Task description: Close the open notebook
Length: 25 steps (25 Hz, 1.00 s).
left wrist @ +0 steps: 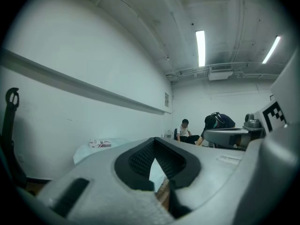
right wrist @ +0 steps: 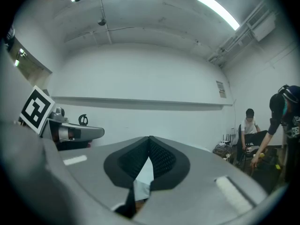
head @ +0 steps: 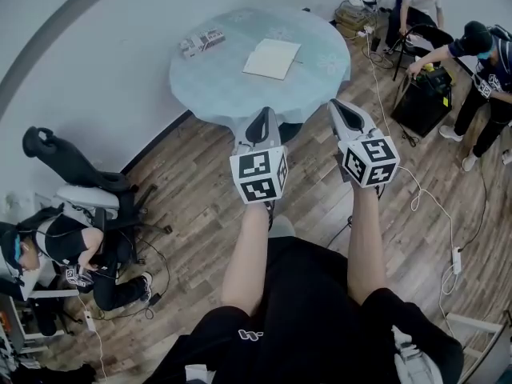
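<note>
Notebook location first: white open notebook [head: 272, 58] flat on round table under pale-blue cloth [head: 210, 90], right of centre, well apart from small printed box [head: 202, 42] near far left rim. Lies ahead of both tools and well apart from them, beyond table's near edge. Stands almost straight ahead of grey two-jaw left gripper [head: 262, 118]; falls ahead and to the left of matching right gripper [head: 341, 106]. Judged nearer to left gripper, though not by much. Shows as a pale four-sided sheet turned slightly askew to table edge; spine line too small to make out, so long axis not settled. Both grippers clenched, black ribbed pads met at tips, nothing held. Calls for forward reach over rim before any page contact.
</note>
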Each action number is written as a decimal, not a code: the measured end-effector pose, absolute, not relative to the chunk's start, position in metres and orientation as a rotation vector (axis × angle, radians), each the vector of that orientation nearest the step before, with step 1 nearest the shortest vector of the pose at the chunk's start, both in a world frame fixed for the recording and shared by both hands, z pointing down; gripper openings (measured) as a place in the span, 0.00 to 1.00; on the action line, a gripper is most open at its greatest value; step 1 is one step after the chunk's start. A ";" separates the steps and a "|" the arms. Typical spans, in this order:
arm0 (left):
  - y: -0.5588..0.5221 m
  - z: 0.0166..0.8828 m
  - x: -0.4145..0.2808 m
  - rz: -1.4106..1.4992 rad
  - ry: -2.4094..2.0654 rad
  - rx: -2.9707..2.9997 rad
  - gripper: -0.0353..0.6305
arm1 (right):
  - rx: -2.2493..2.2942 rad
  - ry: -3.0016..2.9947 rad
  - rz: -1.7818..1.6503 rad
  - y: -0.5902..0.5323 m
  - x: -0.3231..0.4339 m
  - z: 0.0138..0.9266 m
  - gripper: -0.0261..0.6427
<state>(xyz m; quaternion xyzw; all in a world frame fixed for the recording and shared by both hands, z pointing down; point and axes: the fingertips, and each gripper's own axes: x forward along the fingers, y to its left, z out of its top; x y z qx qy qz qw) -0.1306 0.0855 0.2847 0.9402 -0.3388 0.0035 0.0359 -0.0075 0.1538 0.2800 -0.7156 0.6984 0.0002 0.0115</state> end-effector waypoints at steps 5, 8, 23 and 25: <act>0.077 0.294 -0.120 0.013 -1.034 2.885 0.06 | -2.252 2.164 0.006 0.154 0.008 0.289 0.06; 0.063 0.302 -0.112 0.015 -1.033 2.885 0.06 | -2.263 2.160 0.010 0.147 0.020 0.298 0.06; -0.039 0.335 -0.072 0.026 -1.079 2.824 0.06 | -2.235 2.205 -0.038 0.042 0.074 0.336 0.06; -0.064 0.343 -0.072 0.044 -1.109 2.794 0.06 | -2.213 2.227 -0.036 0.018 0.077 0.339 0.06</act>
